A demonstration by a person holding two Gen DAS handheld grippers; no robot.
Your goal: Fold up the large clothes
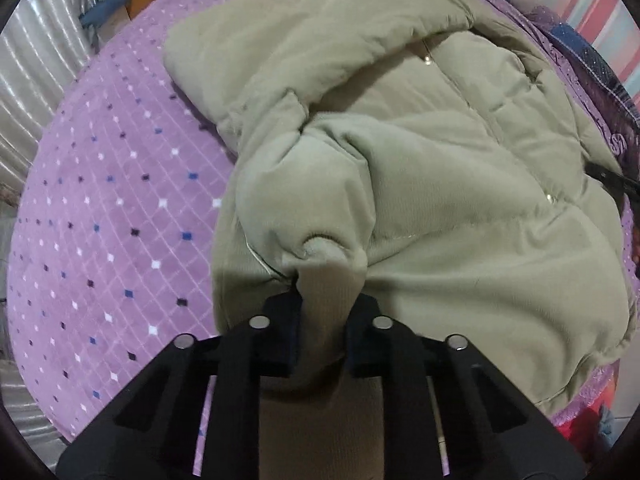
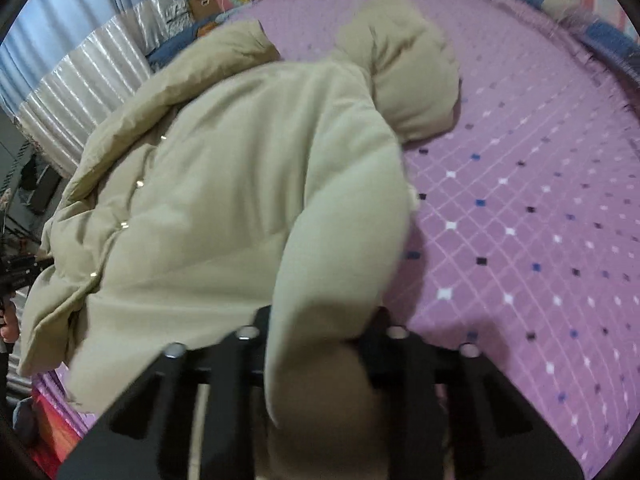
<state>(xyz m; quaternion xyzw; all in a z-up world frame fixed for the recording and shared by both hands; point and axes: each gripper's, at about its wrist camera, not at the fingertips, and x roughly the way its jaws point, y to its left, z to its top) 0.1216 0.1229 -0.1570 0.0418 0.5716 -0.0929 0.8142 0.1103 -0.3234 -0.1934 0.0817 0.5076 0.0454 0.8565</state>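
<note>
A large puffy beige-green padded jacket (image 1: pixel 420 168) lies on a purple checked bed cover (image 1: pixel 112 208). My left gripper (image 1: pixel 326 308) is shut on a ribbed sleeve cuff (image 1: pixel 326 284) of the jacket, with the sleeve bunched just beyond the fingers. In the right wrist view the same jacket (image 2: pixel 208 200) fills the left half, its hood (image 2: pixel 408 72) lying at the far end. My right gripper (image 2: pixel 322 332) is shut on the other sleeve (image 2: pixel 340 248), which hangs up over the jacket body toward me.
The purple cover (image 2: pixel 520 200) stretches bare to the right of the jacket. A silvery pleated curtain (image 2: pixel 80 92) hangs beyond the bed's left side. Folded quilts (image 2: pixel 600 32) lie along the far right edge. Boxes and clutter (image 2: pixel 204 4) sit at the far end.
</note>
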